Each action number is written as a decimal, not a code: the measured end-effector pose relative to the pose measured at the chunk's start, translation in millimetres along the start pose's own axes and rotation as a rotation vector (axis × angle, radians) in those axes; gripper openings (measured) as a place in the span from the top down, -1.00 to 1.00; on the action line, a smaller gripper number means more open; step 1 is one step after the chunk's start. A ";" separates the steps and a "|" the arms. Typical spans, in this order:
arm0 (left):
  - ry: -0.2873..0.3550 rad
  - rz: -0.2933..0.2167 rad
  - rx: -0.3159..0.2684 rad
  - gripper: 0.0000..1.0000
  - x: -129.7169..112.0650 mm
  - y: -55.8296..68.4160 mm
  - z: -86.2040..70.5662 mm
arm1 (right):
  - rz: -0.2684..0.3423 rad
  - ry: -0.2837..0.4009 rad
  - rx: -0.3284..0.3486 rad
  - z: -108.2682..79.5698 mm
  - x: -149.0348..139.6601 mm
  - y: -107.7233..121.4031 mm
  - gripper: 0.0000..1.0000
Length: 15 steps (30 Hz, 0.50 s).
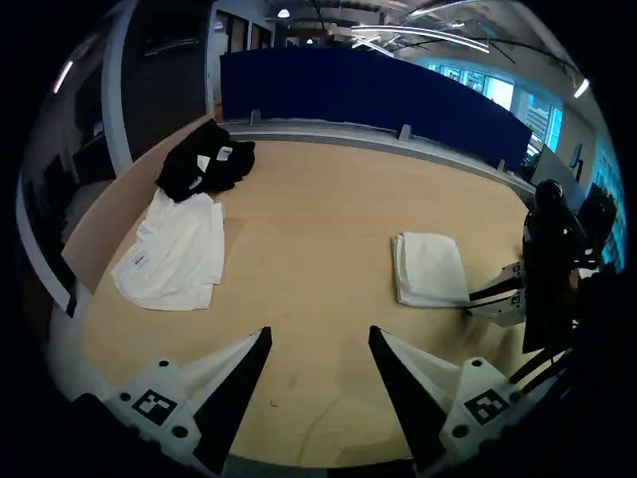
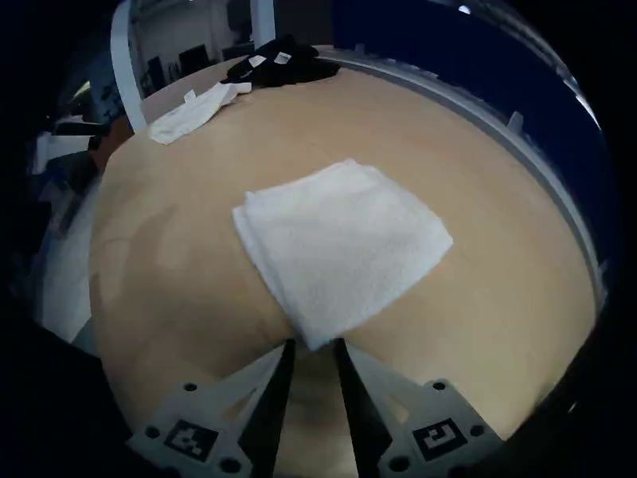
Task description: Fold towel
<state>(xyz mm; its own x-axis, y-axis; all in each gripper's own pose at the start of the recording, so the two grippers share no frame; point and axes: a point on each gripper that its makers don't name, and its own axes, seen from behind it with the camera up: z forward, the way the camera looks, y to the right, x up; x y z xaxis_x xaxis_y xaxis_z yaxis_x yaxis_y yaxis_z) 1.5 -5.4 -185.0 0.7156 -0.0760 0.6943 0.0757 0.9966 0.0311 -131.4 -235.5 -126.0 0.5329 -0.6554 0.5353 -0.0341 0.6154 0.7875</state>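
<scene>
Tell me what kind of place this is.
Probably an open-plan office: a long wooden desk with a blue partition screen along its far edge, and strip lights on an exposed ceiling.

This is an open-plan office. A broad, pale wood tabletop (image 1: 318,239) with a curved edge is backed by a long blue partition screen (image 1: 358,88), the fabric kind that divides workstations, standing on small grey brackets (image 1: 404,131) along a grey strip. Overhead, the ceiling is left bare, with exposed pipes (image 1: 318,12) and long linear light strips (image 1: 422,33) running across it. A row of large windows (image 1: 486,86) glows blue-white along the far wall. In the right gripper view, more pale desks and dark furniture (image 2: 183,60) stand beyond the tabletop's end, too blurred to tell apart.
</scene>
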 end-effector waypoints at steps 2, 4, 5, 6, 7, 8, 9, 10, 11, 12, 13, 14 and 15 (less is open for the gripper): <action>-0.001 0.001 0.000 -0.81 -0.4 0.2 0.3 | 0.004 0.003 -0.006 0.8 1.2 0.8 0.29; -0.002 0.002 -0.001 -0.80 -0.7 0.7 0.4 | 0.007 0.005 -0.009 1.1 1.9 1.6 0.34; -0.002 0.001 -0.002 -0.80 -0.9 0.9 0.3 | 0.009 0.005 -0.011 1.3 2.3 2.0 0.36; -0.002 0.001 -0.002 -0.81 -1.0 1.1 0.3 | 0.010 0.006 -0.013 1.4 2.4 2.6 0.39; -0.002 0.001 -0.003 -0.80 -1.0 1.2 0.2 | 0.011 0.006 -0.015 1.5 2.3 3.7 0.45; -0.002 0.001 -0.003 -0.80 -1.0 1.3 0.2 | 0.013 0.007 -0.018 1.6 2.1 4.8 0.51; -0.002 0.001 -0.003 -0.80 -1.1 1.3 0.2 | 0.015 0.008 -0.020 1.6 2.1 5.6 0.56; -0.002 0.001 -0.003 -0.80 -1.2 1.4 0.2 | 0.018 0.009 -0.020 1.5 2.3 5.9 0.61; -0.002 0.001 -0.003 -0.80 -1.3 1.4 0.2 | 0.021 0.010 -0.020 1.5 2.5 6.3 0.68; -0.002 0.001 -0.003 -0.80 -1.5 1.4 0.2 | 0.025 0.011 -0.020 1.5 2.6 6.7 0.76; -0.003 0.001 -0.002 -0.80 -1.8 1.4 0.2 | 0.028 0.012 -0.020 1.5 2.6 7.2 0.82; -0.003 0.001 -0.002 -0.80 -2.1 1.4 0.2 | 0.032 0.013 -0.020 1.6 2.5 7.7 0.87; -0.003 0.001 -0.002 -0.80 -2.5 1.4 0.3 | 0.034 0.015 -0.019 1.6 2.6 7.9 0.89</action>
<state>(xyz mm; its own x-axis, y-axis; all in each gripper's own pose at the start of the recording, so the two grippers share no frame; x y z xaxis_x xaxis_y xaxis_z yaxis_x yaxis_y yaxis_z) -0.4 -3.8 -186.5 0.7133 -0.0750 0.6968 0.0764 0.9967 0.0291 -131.6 -233.1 -117.9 0.5439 -0.6273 0.5574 -0.0370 0.6456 0.7627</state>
